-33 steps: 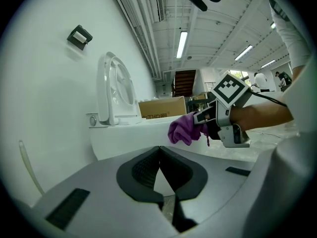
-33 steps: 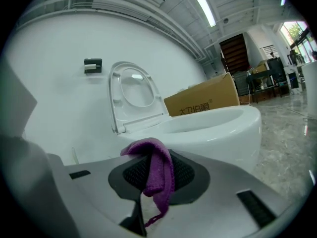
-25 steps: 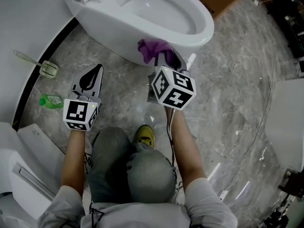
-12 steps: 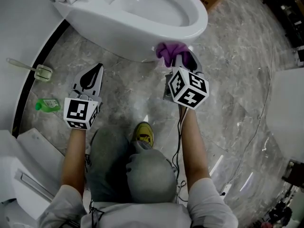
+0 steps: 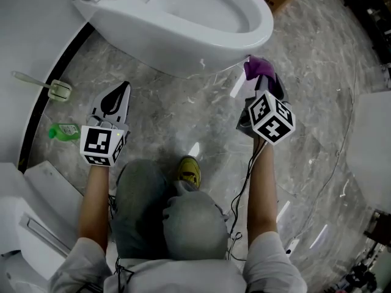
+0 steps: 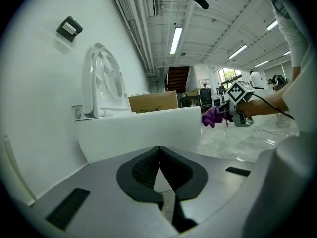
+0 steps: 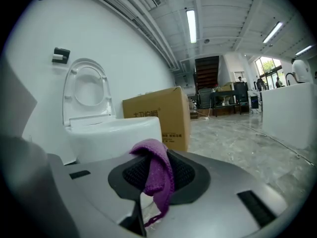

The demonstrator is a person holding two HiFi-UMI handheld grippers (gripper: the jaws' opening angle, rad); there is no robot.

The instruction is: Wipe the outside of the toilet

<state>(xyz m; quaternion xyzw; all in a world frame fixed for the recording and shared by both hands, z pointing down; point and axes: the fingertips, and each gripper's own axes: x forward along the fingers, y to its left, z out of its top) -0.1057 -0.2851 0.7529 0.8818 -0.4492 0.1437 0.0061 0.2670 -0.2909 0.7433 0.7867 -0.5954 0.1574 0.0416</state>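
Green bottle point(image 5: 66, 131) & brush point(image 5: 58, 89) lie by the floor point(image 5: 183, 121)'s L edge, near the wall point(image 5: 24, 17). My L gripper point(image 5: 122, 93) hangs low over the floor beside the toilet point(image 5: 140, 41), jaws together, nothing btwn them. My R gripper point(image 5: 269, 87) is clamped on the purple cloth point(image 5: 259, 69), just beside the toilet's front outside; can't tell if it touches. Cardboard box point(image 7: 158, 115) stands behind.

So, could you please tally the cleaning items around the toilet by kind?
cloth: 1, purple
bottle: 1, green, lying on the floor
brush: 1, lying on the floor
Total: 3
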